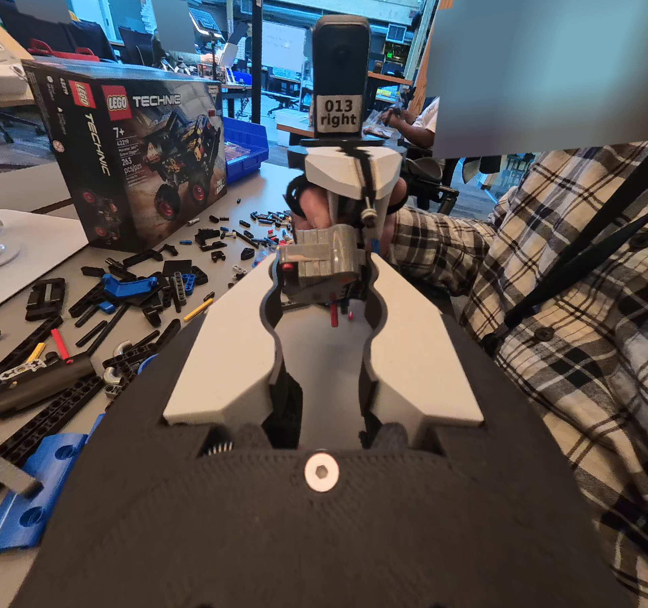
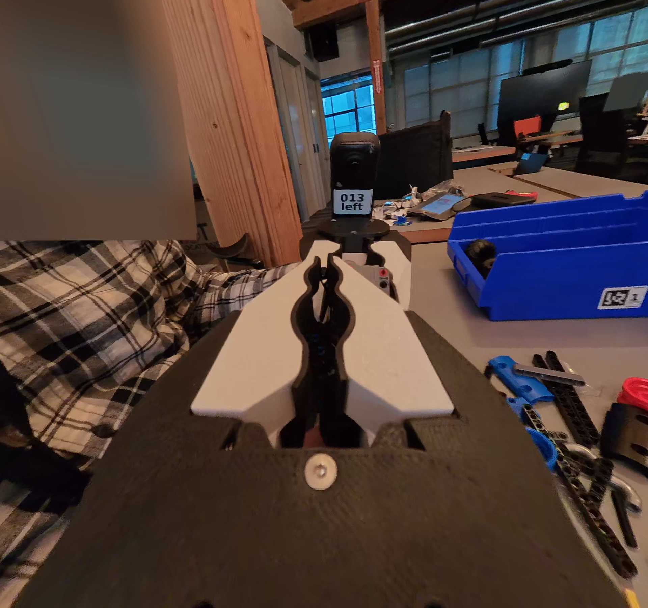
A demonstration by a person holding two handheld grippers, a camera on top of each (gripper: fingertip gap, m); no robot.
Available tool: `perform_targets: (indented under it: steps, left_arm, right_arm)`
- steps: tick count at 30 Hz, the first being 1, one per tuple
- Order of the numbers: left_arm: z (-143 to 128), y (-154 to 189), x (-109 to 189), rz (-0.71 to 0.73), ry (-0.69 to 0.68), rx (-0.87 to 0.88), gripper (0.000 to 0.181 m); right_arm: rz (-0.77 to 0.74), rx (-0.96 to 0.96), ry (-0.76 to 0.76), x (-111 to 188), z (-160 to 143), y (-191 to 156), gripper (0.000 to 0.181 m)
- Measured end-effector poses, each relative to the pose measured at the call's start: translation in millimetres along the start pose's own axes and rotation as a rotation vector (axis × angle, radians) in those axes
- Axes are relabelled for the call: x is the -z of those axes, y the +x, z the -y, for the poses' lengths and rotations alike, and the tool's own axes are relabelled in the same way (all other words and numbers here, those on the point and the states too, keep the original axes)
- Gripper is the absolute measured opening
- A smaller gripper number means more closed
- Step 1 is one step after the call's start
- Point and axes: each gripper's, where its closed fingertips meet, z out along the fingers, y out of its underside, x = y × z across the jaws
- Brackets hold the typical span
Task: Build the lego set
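The left gripper (image 1: pixel 321 275) has its white fingers (image 1: pixel 242 314) spread moderately and clamped on either side of a grey lego block (image 1: pixel 321 261), a boxy assembly with a red pin (image 1: pixel 287 267) on its near face and a red axle (image 1: pixel 333 314) hanging below it. The block sits right at the fingertips, held up off the table (image 1: pixel 252 184).

The right gripper (image 2: pixel 323 268) faces the left one, tip to tip. Its jaws are almost together, leaving only a thin slit, and a slim black piece (image 2: pixel 326 296) is pinched between them; what that piece is cannot be made out. In the left wrist view the right gripper (image 1: pixel 364 237) comes in from behind the block, with a hand (image 1: pixel 315 210) wrapped around its handle, and its tips touch or nearly touch the block's far side. In the right wrist view the block (image 2: pixel 380 275) shows just past the tips, between the left gripper's fingers.

Loose black, blue, red and yellow parts (image 1: pixel 140 286) lie scattered on the table to the left, in front of the set's box (image 1: pixel 140 145). A blue bin (image 2: pixel 547 261) with a black wheel (image 2: pixel 480 252) in it stands on the table (image 2: pixel 456 338) to the right, with long black beams (image 2: pixel 575 412) near it. A person's plaid sleeve (image 1: pixel 449 244) reaches in beside both grippers
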Motion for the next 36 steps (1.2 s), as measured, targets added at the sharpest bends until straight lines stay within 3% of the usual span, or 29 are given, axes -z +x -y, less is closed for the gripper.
perform_targets:
  steps: [36]
  left_arm:
    - [14.4,-4.0,3.5,0.017,0.053,0.008,0.043]
  right_arm:
    - [-0.073,0.043,0.014,9.1,1.3,11.8,0.001]
